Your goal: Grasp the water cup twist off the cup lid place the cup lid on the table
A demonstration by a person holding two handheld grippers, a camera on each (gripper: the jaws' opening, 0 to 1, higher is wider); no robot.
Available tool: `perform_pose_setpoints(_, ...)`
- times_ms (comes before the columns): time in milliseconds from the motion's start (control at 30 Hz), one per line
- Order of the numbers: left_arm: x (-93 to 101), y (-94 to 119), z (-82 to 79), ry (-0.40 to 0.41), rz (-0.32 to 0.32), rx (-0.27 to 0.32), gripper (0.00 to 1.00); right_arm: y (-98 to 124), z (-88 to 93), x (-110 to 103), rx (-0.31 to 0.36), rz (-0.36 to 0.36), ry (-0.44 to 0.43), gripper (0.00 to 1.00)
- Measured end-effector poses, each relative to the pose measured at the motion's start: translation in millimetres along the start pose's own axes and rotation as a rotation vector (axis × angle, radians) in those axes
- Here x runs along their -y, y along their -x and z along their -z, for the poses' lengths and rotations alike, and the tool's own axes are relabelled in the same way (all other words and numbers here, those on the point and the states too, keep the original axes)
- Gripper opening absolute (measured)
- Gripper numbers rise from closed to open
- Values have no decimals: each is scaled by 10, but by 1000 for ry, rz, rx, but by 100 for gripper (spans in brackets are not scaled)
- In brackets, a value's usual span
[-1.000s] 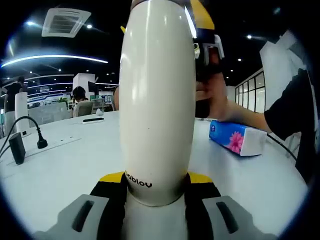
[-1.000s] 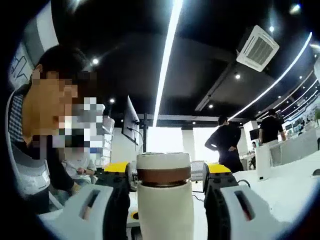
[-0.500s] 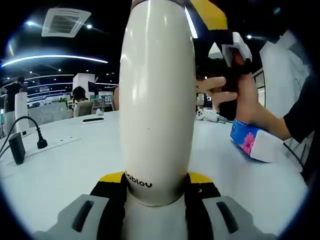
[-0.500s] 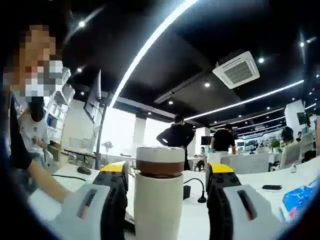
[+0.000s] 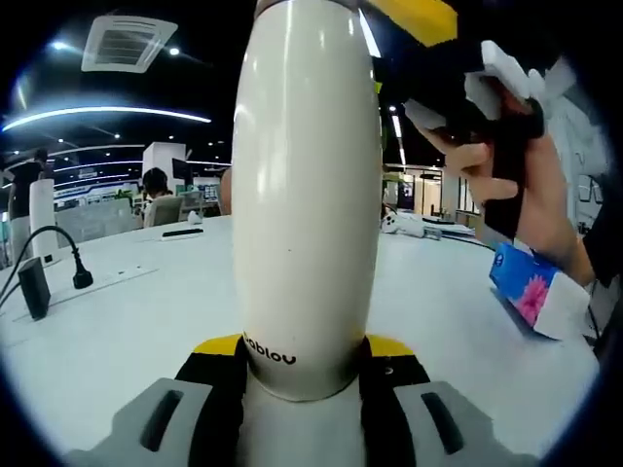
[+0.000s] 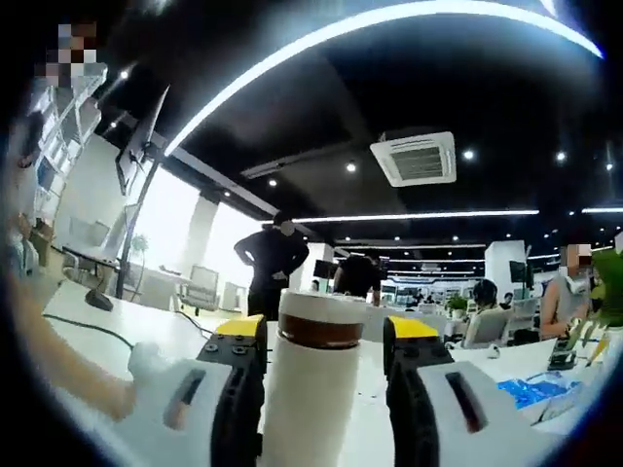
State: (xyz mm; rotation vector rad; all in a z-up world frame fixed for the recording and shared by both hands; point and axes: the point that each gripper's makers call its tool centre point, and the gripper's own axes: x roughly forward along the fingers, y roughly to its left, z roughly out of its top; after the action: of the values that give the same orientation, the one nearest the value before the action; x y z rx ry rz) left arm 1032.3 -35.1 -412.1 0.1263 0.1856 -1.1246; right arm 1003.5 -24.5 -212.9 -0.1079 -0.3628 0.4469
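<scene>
You've got the first step sorted: your left gripper [image 5: 304, 375] has its jaws pinched tight on the bottom of the cream water cup [image 5: 307, 185], which stands tall in the left gripper view and runs out past the top edge. The white table [image 5: 107, 331] spreads out behind it, with a black power plug and cable [image 5: 58, 261] off to one side and a blue tissue pack [image 5: 531, 297] on the other.

Your right gripper [image 6: 321, 365] is up at the top end. In the right gripper view the cup's neck rises between its jaws, brown band and cream cup lid [image 6: 323, 305] on top, and the lid looks like it's on the cup. Thing is, the yellow-tipped jaws sit close on either side, but I honestly can't tell whether they're clamped on or just flanking it. In the left gripper view you can see your hand [image 5: 511, 170] wrapped round that gripper's handle beside the cup's upper part.

So my read: grasp done, twist-off either underway or about to start, no visible gap at the lid seam. Left to do: finish unscrewing, lift the lid clear, set it on the table.
</scene>
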Motion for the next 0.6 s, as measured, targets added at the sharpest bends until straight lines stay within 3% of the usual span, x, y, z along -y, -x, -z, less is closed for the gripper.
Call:
perform_pose_setpoints(367, -4, 11, 0, 1, -4, 1, 47, -151, 37, 32, -23, 83, -32, 52)
perform_pose_setpoints(600, -11, 14, 0, 1, -7, 2, 47, -236, 63, 5, -23, 87, -23, 50)
